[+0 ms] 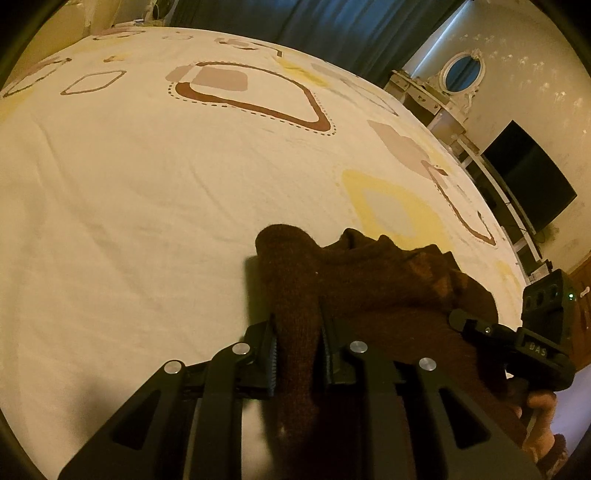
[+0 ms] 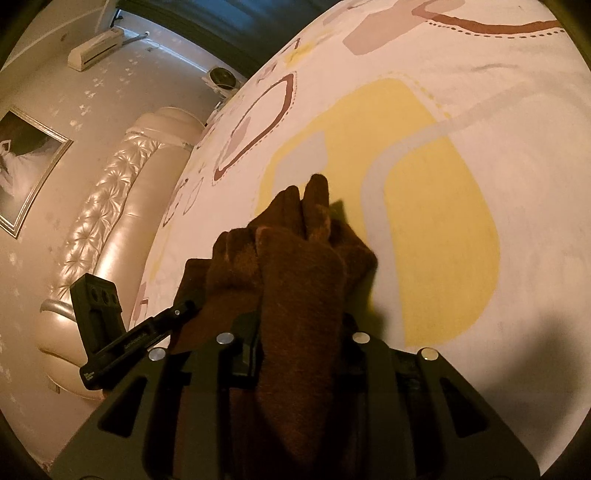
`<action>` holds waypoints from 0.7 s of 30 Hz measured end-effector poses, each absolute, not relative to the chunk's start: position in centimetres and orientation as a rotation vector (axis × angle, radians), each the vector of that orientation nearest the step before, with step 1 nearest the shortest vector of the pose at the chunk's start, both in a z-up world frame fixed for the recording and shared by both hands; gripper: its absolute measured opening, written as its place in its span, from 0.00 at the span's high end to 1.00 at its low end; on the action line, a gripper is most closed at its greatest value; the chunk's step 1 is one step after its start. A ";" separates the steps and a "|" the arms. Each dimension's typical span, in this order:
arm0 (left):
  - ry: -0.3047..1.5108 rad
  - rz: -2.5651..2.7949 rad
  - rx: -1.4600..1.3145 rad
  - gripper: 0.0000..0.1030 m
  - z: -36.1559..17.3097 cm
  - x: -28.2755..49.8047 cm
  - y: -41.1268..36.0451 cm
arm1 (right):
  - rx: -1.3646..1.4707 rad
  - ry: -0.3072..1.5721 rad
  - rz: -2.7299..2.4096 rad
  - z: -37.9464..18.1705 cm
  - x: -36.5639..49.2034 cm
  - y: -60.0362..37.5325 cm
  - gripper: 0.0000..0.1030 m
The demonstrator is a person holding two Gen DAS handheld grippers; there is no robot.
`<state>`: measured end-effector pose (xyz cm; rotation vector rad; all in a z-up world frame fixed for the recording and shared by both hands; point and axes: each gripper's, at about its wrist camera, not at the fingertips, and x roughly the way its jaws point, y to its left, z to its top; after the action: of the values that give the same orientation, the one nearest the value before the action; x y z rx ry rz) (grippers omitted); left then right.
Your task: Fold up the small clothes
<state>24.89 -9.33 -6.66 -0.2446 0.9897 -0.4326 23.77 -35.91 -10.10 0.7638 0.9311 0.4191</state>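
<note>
A small dark brown knitted garment (image 1: 376, 291) is held above a cream bed sheet (image 1: 147, 184) with brown and yellow shapes. My left gripper (image 1: 297, 343) is shut on a bunched part of it, which passes between the fingers. My right gripper (image 2: 301, 332) is shut on another part of the same brown knit (image 2: 295, 251), whose folds stick out ahead of the fingers. The right gripper's body (image 1: 535, 332) shows at the right of the left wrist view, and the left gripper's body (image 2: 107, 325) at the left of the right wrist view. The knit hangs between them.
The bed sheet (image 2: 443, 184) fills most of both views. A padded headboard (image 2: 110, 206) runs along the bed's edge. A dark screen (image 1: 532, 177) and a white dresser with an oval mirror (image 1: 461, 70) stand beyond the bed. Blue curtains (image 1: 314, 22) hang at the back.
</note>
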 end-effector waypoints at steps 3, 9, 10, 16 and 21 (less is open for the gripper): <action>0.990 -0.423 -0.227 0.78 -6.4 24.7 -9.5 | 0.787 0.935 0.412 -9.8 23.3 -36.2 0.68; 1.002 -0.420 -0.213 0.46 -5.7 22.8 -8.6 | 0.829 0.946 0.412 -9.3 20.9 -37.1 0.47; 1.008 -0.418 -0.223 0.40 -5.6 22.1 -8.2 | 0.835 0.946 0.408 -9.2 20.0 -37.4 0.46; 1.061 -0.450 -0.351 0.27 -5.7 17.5 -5.9 | 0.938 0.945 0.422 -9.7 14.7 -38.7 0.42; 1.109 -0.495 -0.486 0.25 -6.3 13.8 -4.5 | 0.946 0.957 0.447 -9.8 11.0 -37.8 0.38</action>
<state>13.79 -4.53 -6.32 -0.4859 1.1089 -0.4951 10.97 -37.83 -9.82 0.9464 0.9571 0.4474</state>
